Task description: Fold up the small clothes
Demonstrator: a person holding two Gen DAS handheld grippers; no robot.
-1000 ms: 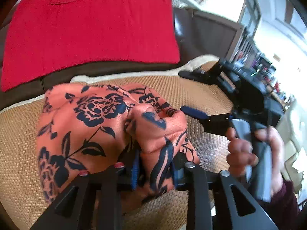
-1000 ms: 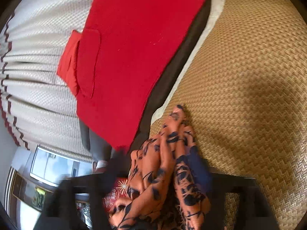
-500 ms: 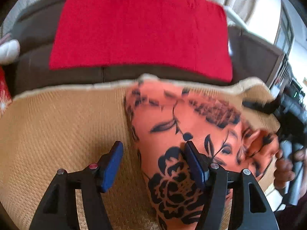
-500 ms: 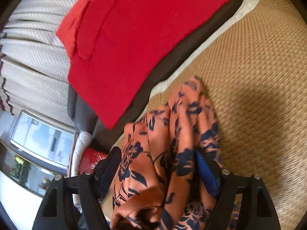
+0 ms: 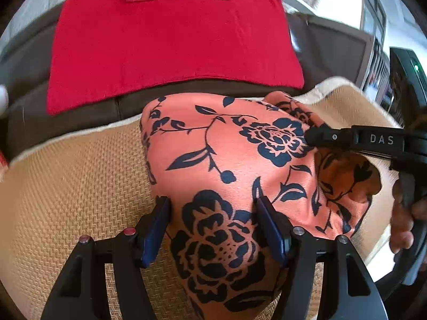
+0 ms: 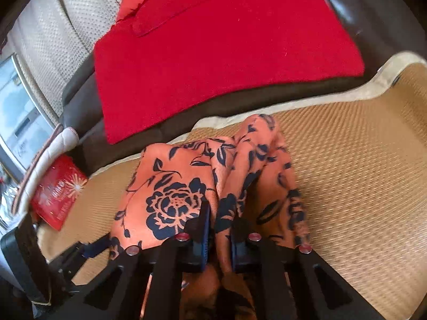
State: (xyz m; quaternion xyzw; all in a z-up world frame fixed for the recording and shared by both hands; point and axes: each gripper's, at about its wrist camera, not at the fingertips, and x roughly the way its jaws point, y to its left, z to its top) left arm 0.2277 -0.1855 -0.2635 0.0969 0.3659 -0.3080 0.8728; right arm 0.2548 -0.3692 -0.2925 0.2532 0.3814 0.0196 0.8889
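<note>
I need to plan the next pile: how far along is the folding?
Done: red garment lies flat and folded at the back. In hand: right gripper pinches the bunched floral cloth; left gripper stands open around it. Left: squaring the floral cloth.

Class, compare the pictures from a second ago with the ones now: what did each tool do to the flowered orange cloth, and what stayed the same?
The left tool let go of its bunched fold and now stands open astride the flowered cloth. The right tool, open around the cloth before, has shut on a ridge of it. The cloth now lies spread flatter. The red cloth and the woven mat stayed as they were.
</note>
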